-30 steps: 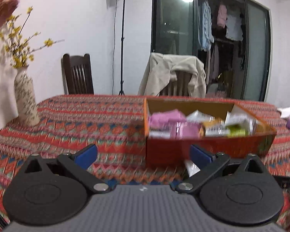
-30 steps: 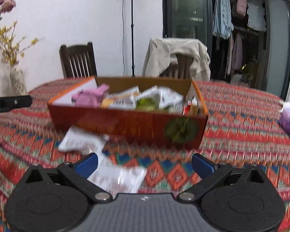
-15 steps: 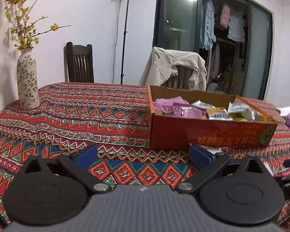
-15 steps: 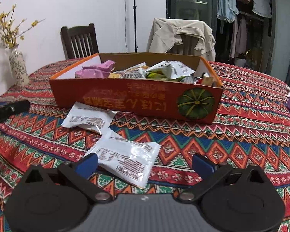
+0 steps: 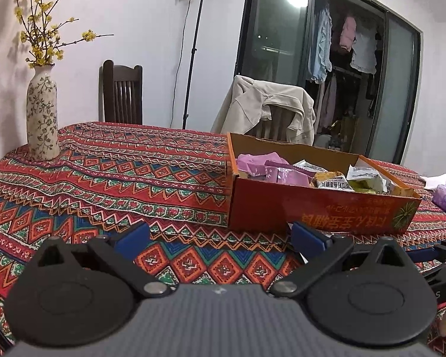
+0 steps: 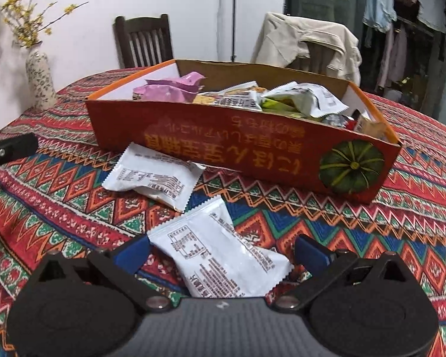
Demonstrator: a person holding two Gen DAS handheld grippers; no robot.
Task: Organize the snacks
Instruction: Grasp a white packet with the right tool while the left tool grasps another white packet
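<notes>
Two white snack packets lie loose on the patterned tabletop (image 6: 416,208) in front of the orange box (image 6: 252,148), which already holds a heap of purple and white packs. The nearer packet (image 6: 217,253) lies flat between the blue pads of the right gripper (image 6: 221,251), whose jaws are spread wide and touch nothing; the farther packet (image 6: 154,175) lies at about 11 o'clock from it, its top edge just beside the box's front wall. The left gripper (image 5: 220,235) is also spread and empty, hovering over bare cloth with the box at its 1 o'clock. These packets look light, thin and crinkly, with glossy film that could slip. The puffy middle likely gives the best hold, pinched across its short width, since the crimped edges lie flat against the cloth.
</notes>
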